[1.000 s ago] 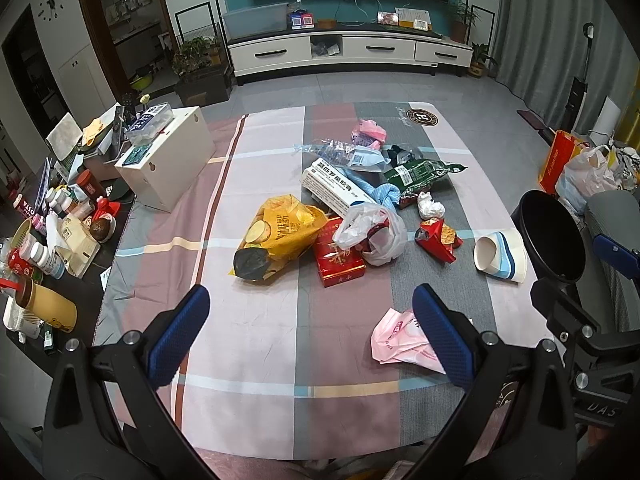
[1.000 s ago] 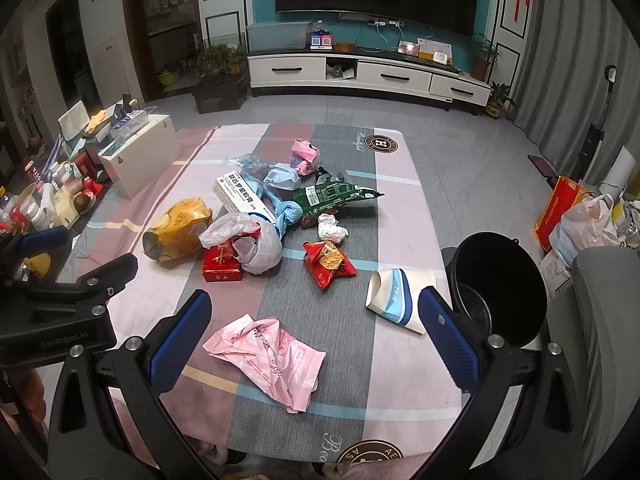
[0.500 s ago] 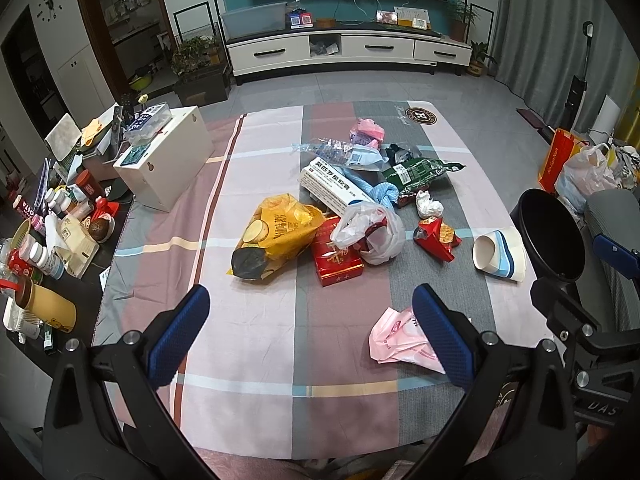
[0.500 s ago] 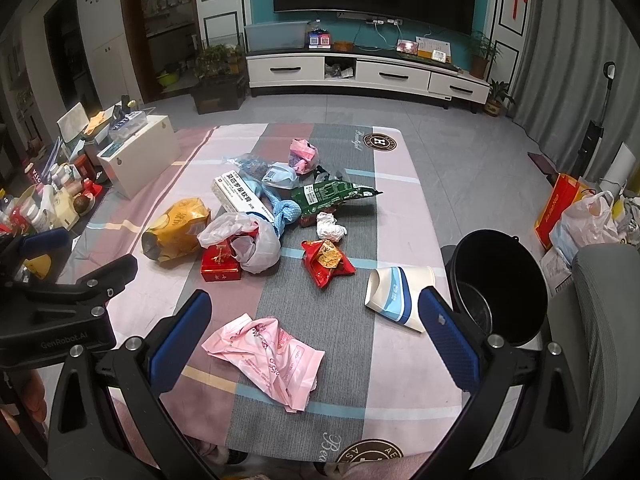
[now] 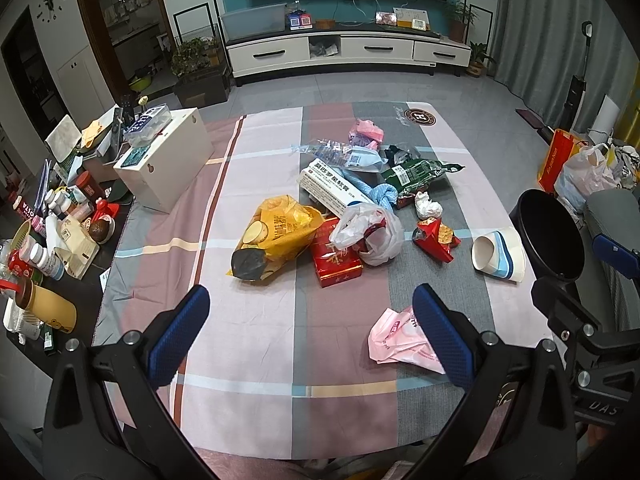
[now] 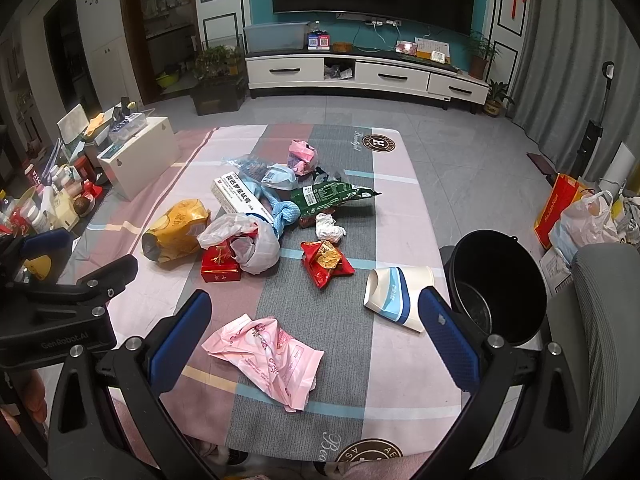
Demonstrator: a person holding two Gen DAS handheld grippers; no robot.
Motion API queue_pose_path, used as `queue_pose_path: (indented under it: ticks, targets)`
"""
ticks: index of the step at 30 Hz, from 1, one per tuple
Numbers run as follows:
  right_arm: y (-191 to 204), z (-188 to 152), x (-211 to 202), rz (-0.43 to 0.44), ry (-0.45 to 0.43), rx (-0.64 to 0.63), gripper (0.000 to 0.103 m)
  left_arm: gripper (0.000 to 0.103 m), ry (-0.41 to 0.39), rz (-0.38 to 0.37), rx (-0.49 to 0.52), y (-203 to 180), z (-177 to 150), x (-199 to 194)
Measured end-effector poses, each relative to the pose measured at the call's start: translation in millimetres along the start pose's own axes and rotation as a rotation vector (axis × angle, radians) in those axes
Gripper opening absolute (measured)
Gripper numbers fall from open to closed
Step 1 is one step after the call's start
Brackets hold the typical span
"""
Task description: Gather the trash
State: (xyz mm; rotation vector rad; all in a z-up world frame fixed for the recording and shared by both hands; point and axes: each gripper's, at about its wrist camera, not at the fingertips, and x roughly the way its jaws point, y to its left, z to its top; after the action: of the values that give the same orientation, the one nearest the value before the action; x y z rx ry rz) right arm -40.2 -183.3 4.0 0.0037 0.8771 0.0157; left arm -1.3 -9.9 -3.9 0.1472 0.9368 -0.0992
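In the left wrist view, the left gripper [image 5: 310, 320] hangs at the bottom of the frame with its 2 blue-padded fingers [image 5: 180, 332] spread wide and nothing between them. The trash lies on a striped sheet [image 5: 248, 344] across the middle: a yellow chip bag [image 5: 276, 236] left of centre, a red box [image 5: 336, 258] touching it, a white plastic bag [image 5: 370, 230] over the box's right side, a red snack wrapper [image 5: 436, 236] farther right, and a paper cup [image 5: 498, 254] on its side at mid-right. A pink plastic bag [image 5: 400, 340] lies lower right, partly behind the right finger. A black bucket [image 5: 550, 236] stands at the right edge.

In the right wrist view, the right gripper [image 6: 314, 332] is likewise released, holding nothing. The pink plastic bag [image 6: 268, 356] lies between its fingers in the lower centre. The paper cup [image 6: 396, 294] sits just above the right finger, beside the black bucket [image 6: 498, 284] at mid-right. The left gripper's body [image 6: 60, 312] shows at lower left.
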Motion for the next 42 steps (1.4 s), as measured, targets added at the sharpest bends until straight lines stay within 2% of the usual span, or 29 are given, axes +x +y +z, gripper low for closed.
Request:
queue_pose_path:
  ticks: [31,35,38,42]
  targets:
    - [-12.0,-3.4,-1.1,0.005,-0.002,0.015,0.101,0.101,0.005,-0.010,0.018,-11.1,1.1,0.7]
    - [-22.6,-8.7,9.5,-0.004,-0.020,0.041,0.101,0.101,-0.006,-0.057,-0.011,-13.2,1.3,10.9]
    - [-62.6,-26.4,29.9,-0.013,-0.009,0.119,0.101,0.101,0.021,-0.071,-0.031,-15.8,-5.1,33.8]
    - [-97.3,-54.1,57.9,-0.023,0.014,0.193,0.101,0.101,0.111,-0.229,-0.011,-28.2,-24.5,71.6]
